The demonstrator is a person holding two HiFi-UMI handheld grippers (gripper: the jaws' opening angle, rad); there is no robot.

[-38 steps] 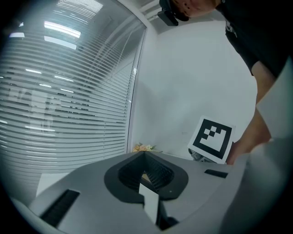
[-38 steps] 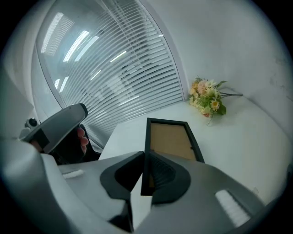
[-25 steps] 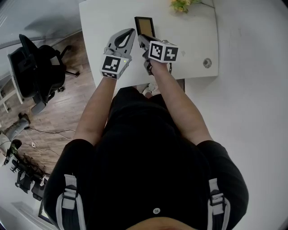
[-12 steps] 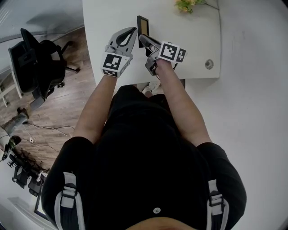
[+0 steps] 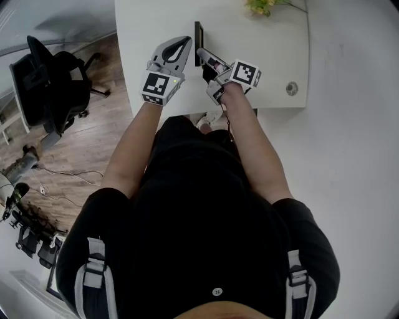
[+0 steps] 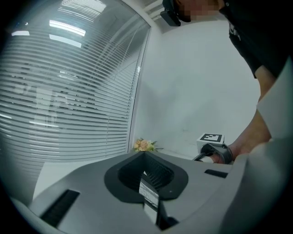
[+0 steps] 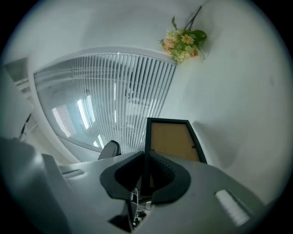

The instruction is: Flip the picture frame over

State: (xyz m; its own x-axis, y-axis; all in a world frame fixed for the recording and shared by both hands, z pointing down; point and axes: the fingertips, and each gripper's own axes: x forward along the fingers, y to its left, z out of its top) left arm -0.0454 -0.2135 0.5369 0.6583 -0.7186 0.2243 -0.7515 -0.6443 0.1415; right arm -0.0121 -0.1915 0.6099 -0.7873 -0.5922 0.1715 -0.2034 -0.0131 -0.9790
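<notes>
The picture frame (image 5: 197, 42) is up on edge over the white table (image 5: 268, 56), its dark rim pinched between the nearly closed jaws of the right gripper (image 5: 204, 57). The left gripper (image 5: 179, 45) hovers just beside it, jaws pressed together on nothing.

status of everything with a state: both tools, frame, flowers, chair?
picture frame: stood up on edge, mid-flip, brown face towards the right gripper view
right tool: shut on the picture frame's rim
left tool: shut, empty, held beside the frame
flowers: lying on the white table
office chair: unoccupied, on the wood floor
</notes>
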